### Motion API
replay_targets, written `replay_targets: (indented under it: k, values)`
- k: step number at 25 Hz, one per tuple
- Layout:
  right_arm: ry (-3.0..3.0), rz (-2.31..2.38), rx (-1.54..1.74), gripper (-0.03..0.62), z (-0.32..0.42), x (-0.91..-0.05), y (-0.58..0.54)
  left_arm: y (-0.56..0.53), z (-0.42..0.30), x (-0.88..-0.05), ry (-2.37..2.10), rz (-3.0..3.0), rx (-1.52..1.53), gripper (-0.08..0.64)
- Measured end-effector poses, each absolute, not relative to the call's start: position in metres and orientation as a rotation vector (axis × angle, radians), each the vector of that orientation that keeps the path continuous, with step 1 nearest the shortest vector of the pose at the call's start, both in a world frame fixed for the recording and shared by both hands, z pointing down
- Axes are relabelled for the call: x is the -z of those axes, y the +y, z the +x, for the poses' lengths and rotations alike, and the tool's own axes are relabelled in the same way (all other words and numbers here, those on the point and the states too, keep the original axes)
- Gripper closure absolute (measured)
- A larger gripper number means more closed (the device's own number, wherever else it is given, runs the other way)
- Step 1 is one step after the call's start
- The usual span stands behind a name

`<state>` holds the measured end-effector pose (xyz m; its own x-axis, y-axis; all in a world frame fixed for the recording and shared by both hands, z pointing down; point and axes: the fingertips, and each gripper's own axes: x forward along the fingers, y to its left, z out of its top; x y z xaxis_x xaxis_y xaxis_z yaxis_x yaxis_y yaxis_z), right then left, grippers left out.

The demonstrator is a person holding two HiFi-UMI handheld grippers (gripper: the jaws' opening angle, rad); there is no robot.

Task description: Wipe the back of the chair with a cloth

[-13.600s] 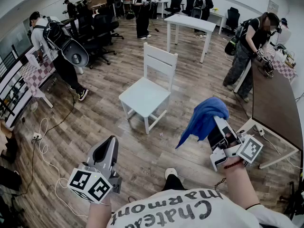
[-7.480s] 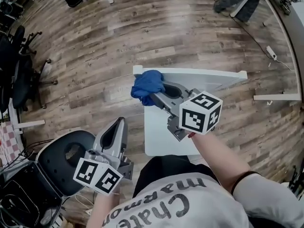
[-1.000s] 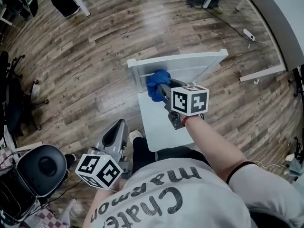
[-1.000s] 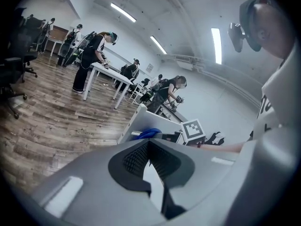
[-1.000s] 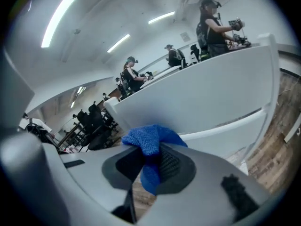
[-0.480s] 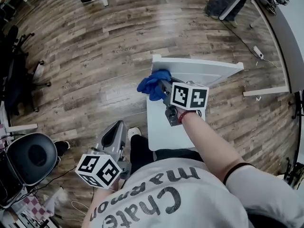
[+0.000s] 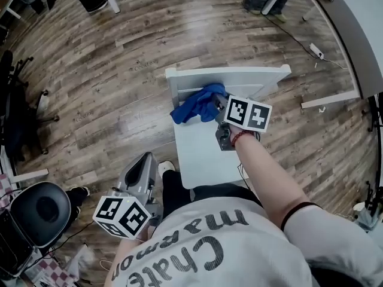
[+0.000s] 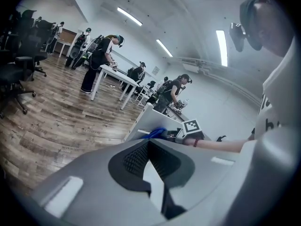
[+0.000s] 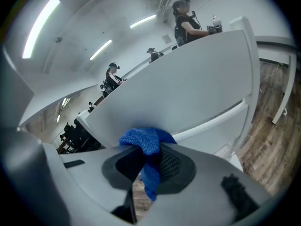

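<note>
A white wooden chair (image 7: 197, 151) stands in front of me, its backrest (image 7: 239, 76) at the far side of the seat. My right gripper (image 7: 216, 107) is shut on a blue cloth (image 7: 197, 103), and the cloth is pressed against the backrest's inner face near the left end. In the right gripper view the blue cloth (image 9: 146, 147) bunches between the jaws against the wide top slat (image 9: 188, 93). My left gripper (image 7: 140, 172) hangs low at my left side, shut and holding nothing; from its view the chair (image 8: 150, 121) and cloth (image 8: 155, 133) show ahead.
Wood-plank floor (image 7: 108, 70) surrounds the chair. A black office chair (image 7: 45, 211) sits at the lower left, more chairs (image 7: 12, 94) along the left edge. A table (image 7: 353, 23) and a power strip (image 7: 316, 51) lie at the upper right. Other people (image 8: 101, 55) work at tables in the distance.
My right gripper and the cloth have slid rightward along the backrest over the last second. The left gripper has stayed low at my side.
</note>
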<state>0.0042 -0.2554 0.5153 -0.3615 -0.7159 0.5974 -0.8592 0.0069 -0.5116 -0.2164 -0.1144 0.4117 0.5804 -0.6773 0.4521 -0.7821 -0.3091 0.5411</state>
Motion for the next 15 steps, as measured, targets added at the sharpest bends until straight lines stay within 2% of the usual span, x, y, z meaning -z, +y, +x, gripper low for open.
replay_targets:
  k: [15]
  values:
    - [-1.897,1.991,-1.14,0.525,0.155,-0.516,-0.244,-0.114,-0.18,-0.402,-1.151,2.09,-0.262,0.551]
